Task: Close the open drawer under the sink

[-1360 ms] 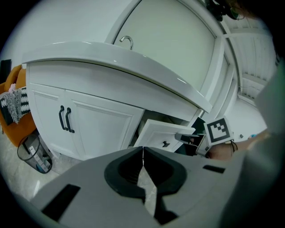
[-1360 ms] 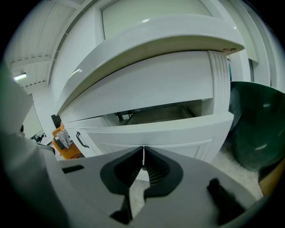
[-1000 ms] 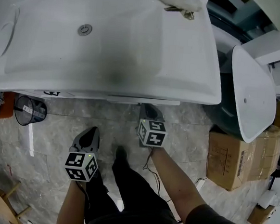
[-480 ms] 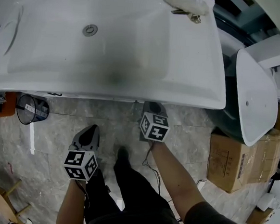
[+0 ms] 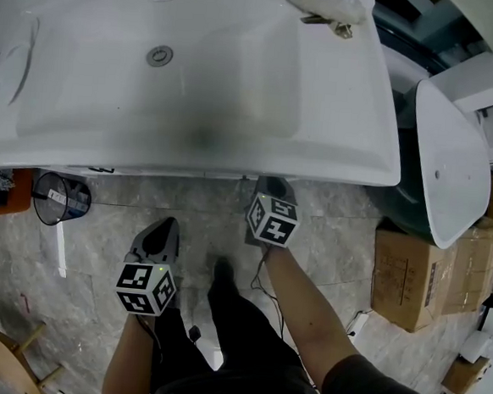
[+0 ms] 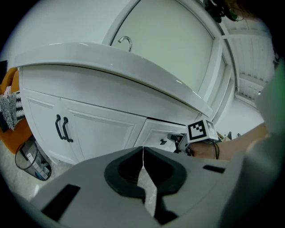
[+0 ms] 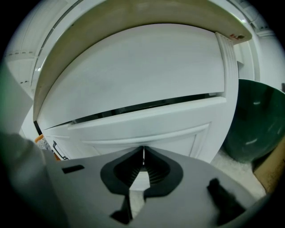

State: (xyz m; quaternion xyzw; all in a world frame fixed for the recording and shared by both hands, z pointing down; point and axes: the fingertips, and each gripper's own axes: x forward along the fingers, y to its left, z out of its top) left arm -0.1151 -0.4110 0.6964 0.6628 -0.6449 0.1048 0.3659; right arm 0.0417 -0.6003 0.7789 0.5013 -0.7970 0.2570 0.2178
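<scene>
Looking straight down, the white sink (image 5: pixel 232 158) fills the top of the frame, with a cloth (image 5: pixel 326 1) at its upper right corner. Below its front edge, at centre, is the right gripper (image 5: pixel 269 185), its nose tucked under the rim. Lower left of centre, the left gripper (image 5: pixel 165 225) hangs over the grey floor tiles, well back from the cabinet.

In the left gripper view the jaws are pressed together with nothing between them, tips meeting at lower centre. Beyond them the cabinet runs across the frame, with a pair of dark door handles (image 6: pixel 62 129) at left.

The drawer (image 6: pixel 156 133) sits right of centre, just under the sink, and the right gripper's nose is close up against its front. Whether it touches, I can't tell.

In the right gripper view the jaws are also closed and empty. The drawer front (image 7: pixel 147 127) fills the middle of the frame right ahead of them, with a thin dark slit along its top edge. A dark green basin (image 7: pixel 256 124) stands at the right
</scene>
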